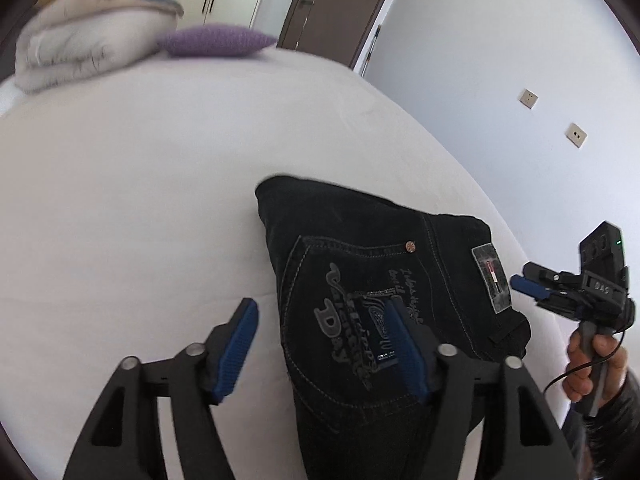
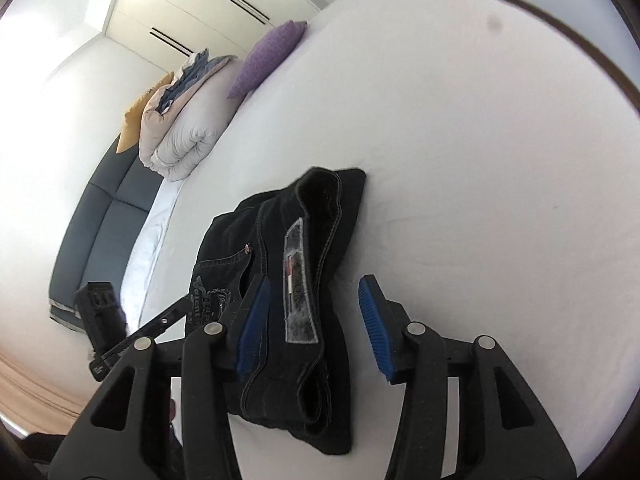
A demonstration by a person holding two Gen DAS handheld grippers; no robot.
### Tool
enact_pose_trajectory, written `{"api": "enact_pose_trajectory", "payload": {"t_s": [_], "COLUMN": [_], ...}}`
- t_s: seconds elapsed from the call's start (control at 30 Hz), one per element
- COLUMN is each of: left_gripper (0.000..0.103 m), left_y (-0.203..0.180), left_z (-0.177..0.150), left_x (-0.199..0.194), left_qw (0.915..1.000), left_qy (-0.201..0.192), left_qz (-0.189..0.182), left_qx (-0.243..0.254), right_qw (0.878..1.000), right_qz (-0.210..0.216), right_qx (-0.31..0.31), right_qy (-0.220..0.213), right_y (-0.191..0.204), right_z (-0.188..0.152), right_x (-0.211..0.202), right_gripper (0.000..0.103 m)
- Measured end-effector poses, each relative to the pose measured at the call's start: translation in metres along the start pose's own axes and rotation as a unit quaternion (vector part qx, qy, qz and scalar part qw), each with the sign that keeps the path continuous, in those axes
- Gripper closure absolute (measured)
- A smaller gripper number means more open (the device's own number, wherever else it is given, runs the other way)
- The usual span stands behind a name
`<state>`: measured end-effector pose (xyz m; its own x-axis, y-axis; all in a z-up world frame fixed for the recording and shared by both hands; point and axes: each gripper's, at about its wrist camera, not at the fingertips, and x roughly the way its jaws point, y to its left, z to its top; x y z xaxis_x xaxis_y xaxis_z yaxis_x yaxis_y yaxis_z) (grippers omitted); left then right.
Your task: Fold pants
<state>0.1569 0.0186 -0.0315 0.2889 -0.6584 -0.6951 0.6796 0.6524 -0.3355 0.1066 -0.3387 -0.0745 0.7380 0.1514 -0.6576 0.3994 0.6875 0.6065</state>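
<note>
Black jeans point(image 1: 360, 248) lie folded into a compact bundle on the white bed point(image 1: 140, 200), back pocket with grey lettering and the waist patch facing up. My left gripper point(image 1: 322, 304) hovers open over the bundle's left edge, one blue pad above the sheet, the other above the pocket. In the right wrist view the jeans point(image 2: 280, 216) show their waistband end. My right gripper point(image 2: 314, 280) is open, its pads either side of the waist patch without pressing. A hand holds the right gripper point(image 1: 520, 284) just right of the bundle. The left gripper's body point(image 2: 100, 312) shows at lower left.
A folded white duvet point(image 1: 80, 48) with clothes on top and a purple cushion point(image 1: 216, 40) lie at the far end of the bed point(image 2: 480, 160). A white wall with two sockets point(image 1: 530, 98) and a brown door point(image 1: 332, 8) stand to the right. A blue padded panel point(image 2: 100, 220) runs along the bed's left side.
</note>
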Motion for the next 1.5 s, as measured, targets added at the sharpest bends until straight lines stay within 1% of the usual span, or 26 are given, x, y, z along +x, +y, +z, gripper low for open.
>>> {"api": "enact_pose_trajectory", "payload": {"t_s": [0.03, 0.07, 0.1, 0.13, 0.17, 0.2, 0.23, 0.27, 0.3, 0.33, 0.37, 0.4, 0.43, 0.47, 0.5, 0.53, 0.57, 0.6, 0.67, 0.77, 0.83, 0.93, 1.0, 1.07, 1.27, 1.5], "left_gripper": [0.017, 0.005, 0.000, 0.000, 0.000, 0.000, 0.000, 0.000, 0.000, 0.000, 0.000, 0.000, 0.000, 0.000, 0.000, 0.000, 0.000, 0.000, 0.000, 0.000, 0.000, 0.000, 0.000, 0.000, 0.000, 0.000], "left_y": [-0.012, -0.022, -0.032, -0.037, -0.046, -0.052, -0.063, -0.073, -0.080, -0.084, -0.090, -0.094, -0.090, -0.090, -0.089, -0.086, -0.082, -0.079, -0.074, -0.070, -0.068, -0.067, -0.067, -0.068, -0.069, -0.075], "left_z": [-0.001, -0.003, -0.007, -0.010, -0.015, -0.019, -0.023, -0.027, -0.030, -0.035, -0.041, -0.048, -0.054, -0.058, -0.061, -0.065, -0.069, -0.074, -0.083, -0.094, -0.101, -0.112, -0.121, -0.126, -0.137, -0.139], "left_x": [-0.019, -0.037, -0.058, -0.077, -0.098, -0.115, -0.131, -0.146, -0.161, -0.174, -0.187, -0.199, -0.212, -0.218, -0.224, -0.231, -0.236, -0.239, -0.240, -0.228, -0.222, -0.221, -0.221, -0.221, -0.218, -0.217], "left_qw": [0.9989, 0.9963, 0.9915, 0.9862, 0.9788, 0.9724, 0.9643, 0.9555, 0.9460, 0.9382, 0.9274, 0.9179, 0.9135, 0.9148, 0.9203, 0.9280, 0.9326, 0.9349, 0.9379, 0.9442, 0.9486, 0.9548, 0.9584, 0.9604, 0.9651, 0.9659], "left_qy": [-0.034, -0.065, -0.099, -0.128, -0.161, -0.184, -0.208, -0.226, -0.242, -0.253, -0.263, -0.266, -0.264, -0.259, -0.251, -0.243, -0.238, -0.232, -0.212, -0.174, -0.156, -0.139, -0.129, -0.121, -0.103, -0.100], "left_qz": [0.025, 0.045, 0.067, 0.083, 0.099, 0.112, 0.129, 0.154, 0.179, 0.198, 0.231, 0.266, 0.285, 0.289, 0.283, 0.271, 0.264, 0.264, 0.273, 0.278, 0.274, 0.262, 0.255, 0.251, 0.240, 0.239], "left_qx": [0.020, 0.036, 0.052, 0.064, 0.078, 0.089, 0.100, 0.111, 0.122, 0.129, 0.131, 0.127, 0.121, 0.112, 0.099, 0.079, 0.061, 0.046, 0.032, 0.025, 0.026, 0.014, 0.005, -0.002, -0.011, -0.005], "right_qw": [0.999, 0.997, 0.994, 0.990, 0.984, 0.975, 0.966, 0.955, 0.943, 0.928, 0.910, 0.893, 0.876, 0.866, 0.863, 0.865, 0.870, 0.878, 0.896, 0.918, 0.928, 0.940, 0.945, 0.947, 0.943, 0.947], "right_qz": [-0.012, -0.027, -0.037, -0.051, -0.062, -0.076, -0.086, -0.094, -0.097, -0.101, -0.108, -0.117, -0.133, -0.148, -0.159, -0.165, -0.164, -0.162, -0.163, -0.158, -0.163, -0.169, -0.171, -0.174, -0.189, -0.184], "right_qx": [-0.019, -0.043, -0.062, -0.080, -0.097, -0.118, -0.137, -0.157, -0.173, -0.190, -0.207, -0.222, -0.239, -0.253, -0.261, -0.264, -0.262, -0.256, -0.236, -0.204, -0.183, -0.156, -0.146, -0.151, -0.192, -0.197], "right_qy": [-0.022, -0.052, -0.078, -0.108, -0.136, -0.172, -0.200, -0.235, -0.266, -0.304, -0.343, -0.374, -0.398, -0.406, -0.403, -0.394, -0.383, -0.370, -0.339, -0.300, -0.280, -0.252, -0.237, -0.225, -0.198, -0.173], "right_y": [0.015, 0.029, 0.041, 0.056, 0.066, 0.083, 0.097, 0.111, 0.126, 0.140, 0.152, 0.162, 0.174, 0.184, 0.192, 0.198, 0.203, 0.204, 0.206, 0.201, 0.196, 0.180, 0.172, 0.170, 0.182, 0.193], "right_z": [-0.004, -0.008, -0.011, -0.018, -0.028, -0.038, -0.046, -0.056, -0.064, -0.076, -0.089, -0.100, -0.110, -0.116, -0.120, -0.123, -0.126, -0.128, -0.136, -0.150, -0.166, -0.186, -0.194, -0.209, -0.239, -0.251], "right_x": [-0.016, -0.033, -0.050, -0.068, -0.088, -0.107, -0.123, -0.141, -0.155, -0.171, -0.187, -0.200, -0.212, -0.220, -0.225, -0.229, -0.232, -0.234, -0.234, -0.230, -0.227, -0.223, -0.220, -0.220, -0.208, -0.197], "right_gripper": [0.057, 0.056, 0.054, 0.048, 0.039, 0.035, 0.025, 0.016, 0.012, 0.003, 0.000, 0.000, 0.000, 0.000, 0.000, 0.000, 0.000, 0.000, 0.000, 0.000, 0.000, 0.000, 0.000, 0.000, 0.000, 0.000]}}
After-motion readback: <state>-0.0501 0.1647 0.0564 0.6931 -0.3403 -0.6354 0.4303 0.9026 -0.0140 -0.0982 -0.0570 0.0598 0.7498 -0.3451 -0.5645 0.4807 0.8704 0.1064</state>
